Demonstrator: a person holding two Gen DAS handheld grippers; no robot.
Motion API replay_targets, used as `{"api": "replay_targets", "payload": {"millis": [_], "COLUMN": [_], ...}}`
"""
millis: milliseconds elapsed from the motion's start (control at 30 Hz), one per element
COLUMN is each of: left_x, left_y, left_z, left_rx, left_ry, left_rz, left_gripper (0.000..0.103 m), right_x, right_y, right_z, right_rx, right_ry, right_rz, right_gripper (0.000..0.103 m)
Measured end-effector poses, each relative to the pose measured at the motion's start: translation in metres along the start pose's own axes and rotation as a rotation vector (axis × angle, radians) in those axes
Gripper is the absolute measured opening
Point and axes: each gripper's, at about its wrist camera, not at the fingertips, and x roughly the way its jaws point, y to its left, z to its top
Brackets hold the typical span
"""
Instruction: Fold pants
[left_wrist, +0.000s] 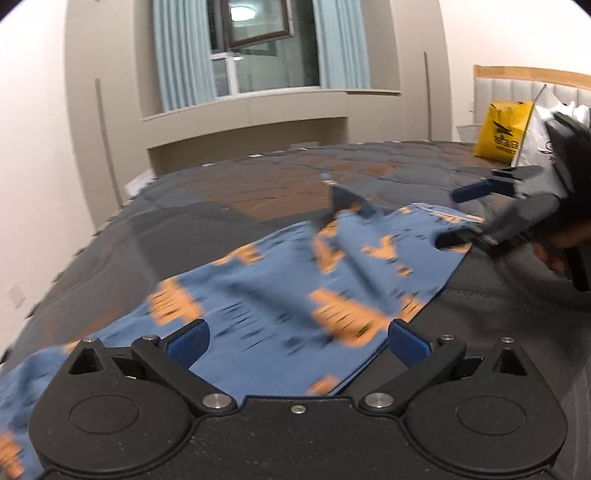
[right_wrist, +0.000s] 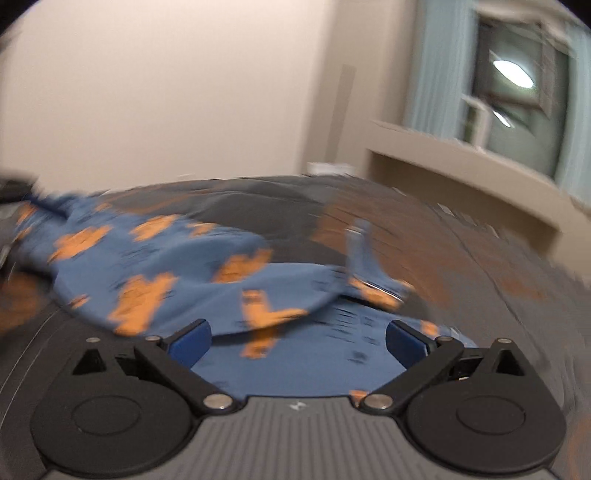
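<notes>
Blue pants with orange prints (left_wrist: 280, 291) lie spread and partly folded on the dark bed cover (left_wrist: 258, 184). My left gripper (left_wrist: 297, 341) is open just above the cloth, blue pads wide apart, holding nothing. My right gripper (left_wrist: 458, 218) shows at the right of the left wrist view, open, jaws over the far edge of the pants. In the right wrist view the right gripper (right_wrist: 297, 341) is open over the pants (right_wrist: 155, 266), which lie rumpled with a raised fold (right_wrist: 362, 254). Both views are motion-blurred.
A yellow bag (left_wrist: 502, 129) and a white bag (left_wrist: 543, 118) stand against the headboard (left_wrist: 524, 77) at the far right. A window with pale blue curtains (left_wrist: 258, 48) is beyond the bed. A white wall (left_wrist: 29, 147) is at the left.
</notes>
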Motion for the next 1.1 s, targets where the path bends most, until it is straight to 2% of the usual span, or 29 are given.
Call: {"api": "replay_targets", "payload": {"millis": [100,267,367,433,467,500,533,667,700,767,800,833,933,1100], "left_x": [0.025,0.055,0.065,0.072,0.075,0.076,0.079,0.086,0.088,0.089,0.089,0.089,0.083,0.065], "left_y": [-0.022,-0.056,-0.070,-0.078,-0.079,-0.081,-0.085,-0.093,-0.095,-0.097,-0.096,-0.094,-0.085,-0.083], "left_z": [0.015,0.034,0.037,0.038,0.038,0.038,0.037,0.032,0.031,0.030,0.030,0.031,0.034,0.040], "left_rx": [-0.020,0.000,0.067,0.110,0.124,0.139,0.159,0.204,0.215,0.226,0.222,0.211,0.159,0.136], "left_ry": [0.004,0.031,0.035,0.050,0.060,0.071,0.086,0.135,0.145,0.148,0.150,0.147,0.123,0.060], "left_rz": [-0.034,-0.023,0.030,0.042,0.042,0.041,0.036,0.001,-0.006,-0.008,-0.001,0.010,-0.006,-0.060], "left_gripper": [0.102,0.101,0.088,0.071,0.065,0.053,0.046,0.040,0.036,0.023,0.008,0.003,0.002,0.002], "right_x": [0.017,0.051,0.072,0.083,0.089,0.096,0.101,0.125,0.128,0.137,0.140,0.140,0.125,0.066], "right_y": [-0.036,-0.071,-0.078,-0.080,-0.081,-0.079,-0.079,-0.076,-0.075,-0.075,-0.076,-0.078,-0.089,-0.119], "right_z": [0.013,0.041,0.056,0.064,0.069,0.073,0.076,0.085,0.085,0.084,0.084,0.083,0.080,0.066], "right_rx": [0.133,0.254,0.245,0.222,0.207,0.196,0.187,0.156,0.154,0.161,0.169,0.178,0.207,0.312], "right_ry": [0.025,0.072,0.094,0.107,0.113,0.118,0.123,0.163,0.168,0.186,0.189,0.188,0.132,0.005], "right_rz": [-0.008,0.041,0.079,0.100,0.094,0.087,0.084,0.068,0.066,0.064,0.055,0.046,0.037,0.013], "right_gripper": [0.103,0.103,0.101,0.092,0.090,0.087,0.081,0.066,0.056,0.025,0.007,0.006,0.001,0.001]}}
